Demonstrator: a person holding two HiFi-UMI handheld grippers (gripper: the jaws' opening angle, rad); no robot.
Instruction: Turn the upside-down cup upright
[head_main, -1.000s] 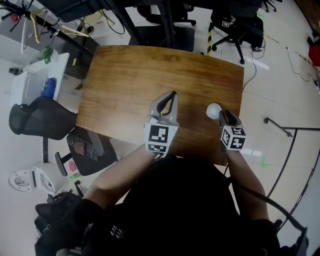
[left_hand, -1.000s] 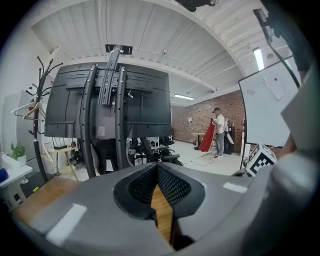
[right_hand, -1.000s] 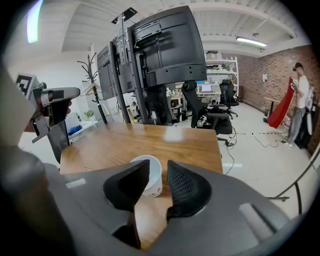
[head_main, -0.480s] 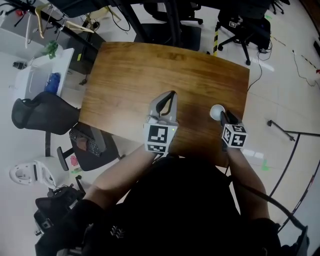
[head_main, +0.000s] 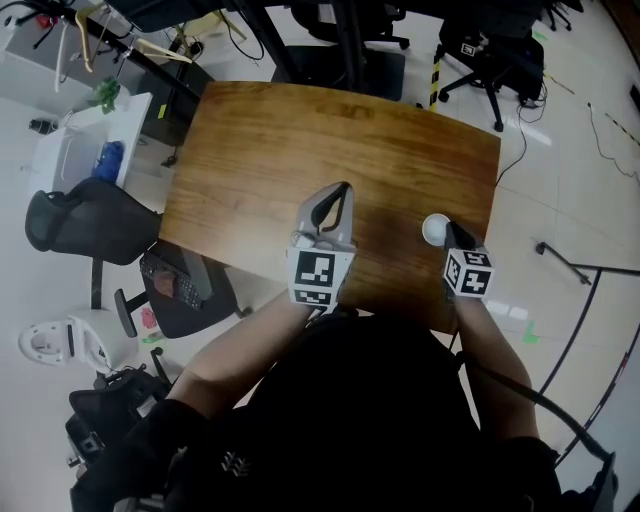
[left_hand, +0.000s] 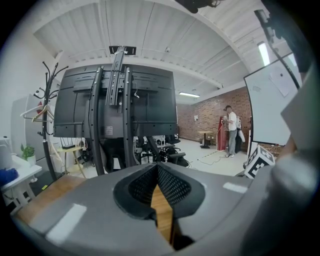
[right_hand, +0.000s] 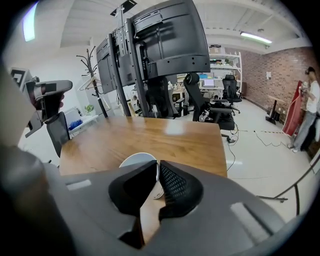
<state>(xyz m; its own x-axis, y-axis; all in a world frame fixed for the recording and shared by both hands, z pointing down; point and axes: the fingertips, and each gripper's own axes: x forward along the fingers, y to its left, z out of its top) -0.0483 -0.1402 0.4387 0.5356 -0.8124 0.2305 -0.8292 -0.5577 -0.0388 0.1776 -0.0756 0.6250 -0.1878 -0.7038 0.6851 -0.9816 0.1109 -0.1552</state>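
The right gripper (right_hand: 157, 165) has just been closing its jaws. In the right gripper view they now stand almost together, pinching a thin white part of the white cup (right_hand: 137, 159). Whether that part is a handle or the wall, I cannot tell. The left gripper (left_hand: 156, 167) has its jaws pressed together at the tips with nothing between them, only wood showing through the gap lower down. In the head view it hangs over the middle of the near edge, well apart from the cup.

I judge that the grasp is now made and the turning itself has not yet begun. The cup (head_main: 432, 229) sits in the same spot as 1 second ago, on the wooden table (head_main: 300, 140) near its right near corner, just ahead of the right gripper (head_main: 447, 228). A flat round white face points up, which fits a cup that is not yet upright.

The cup is the only container on the table. With its mouth hidden, its inside cannot be seen. Nothing lies spilled around it, and the rest of the tabletop (right_hand: 150, 132) carries no other vessel.

Farther off to the left, a white side table (head_main: 70, 150) holds something blue (head_main: 108, 160), too small to name.
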